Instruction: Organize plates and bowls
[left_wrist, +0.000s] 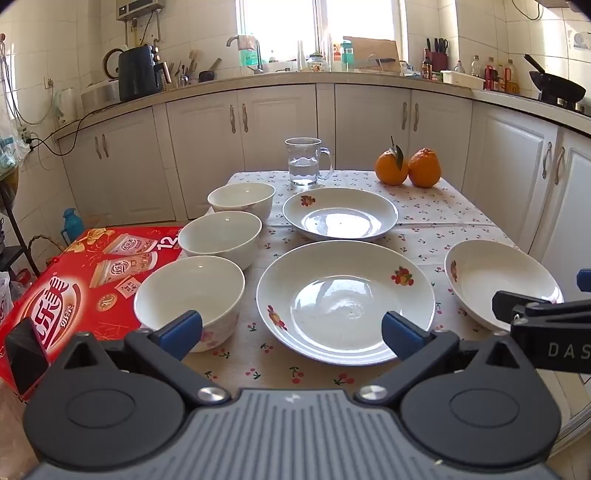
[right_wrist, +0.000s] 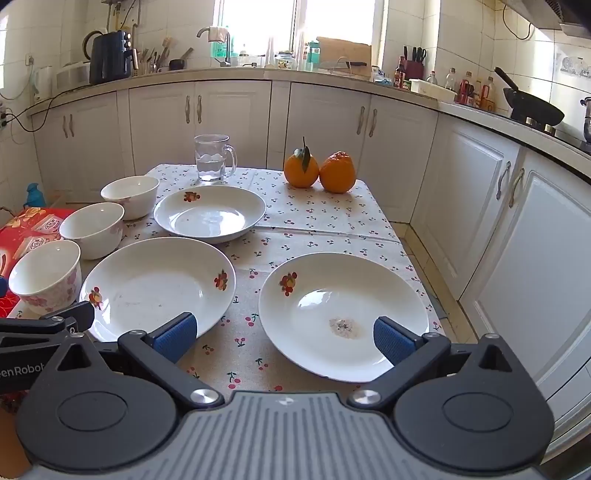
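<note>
Three white bowls stand in a row along the table's left edge: near (left_wrist: 190, 295) (right_wrist: 46, 275), middle (left_wrist: 219, 238) (right_wrist: 92, 229) and far (left_wrist: 242, 199) (right_wrist: 130, 195). Three white plates with fruit prints lie on the cloth: a large near one (left_wrist: 345, 301) (right_wrist: 157, 286), a far one (left_wrist: 340, 212) (right_wrist: 209, 212) and a right one (left_wrist: 498, 280) (right_wrist: 343, 314). My left gripper (left_wrist: 291, 332) is open and empty, in front of the near bowl and large plate. My right gripper (right_wrist: 282, 338) is open and empty, in front of the right plate.
A glass mug of water (left_wrist: 304, 160) (right_wrist: 212, 157) and two oranges (left_wrist: 408, 166) (right_wrist: 319, 171) stand at the table's far edge. A red carton (left_wrist: 74, 288) with a phone on it (left_wrist: 26, 354) sits to the left. White cabinets (right_wrist: 498, 206) run behind and to the right.
</note>
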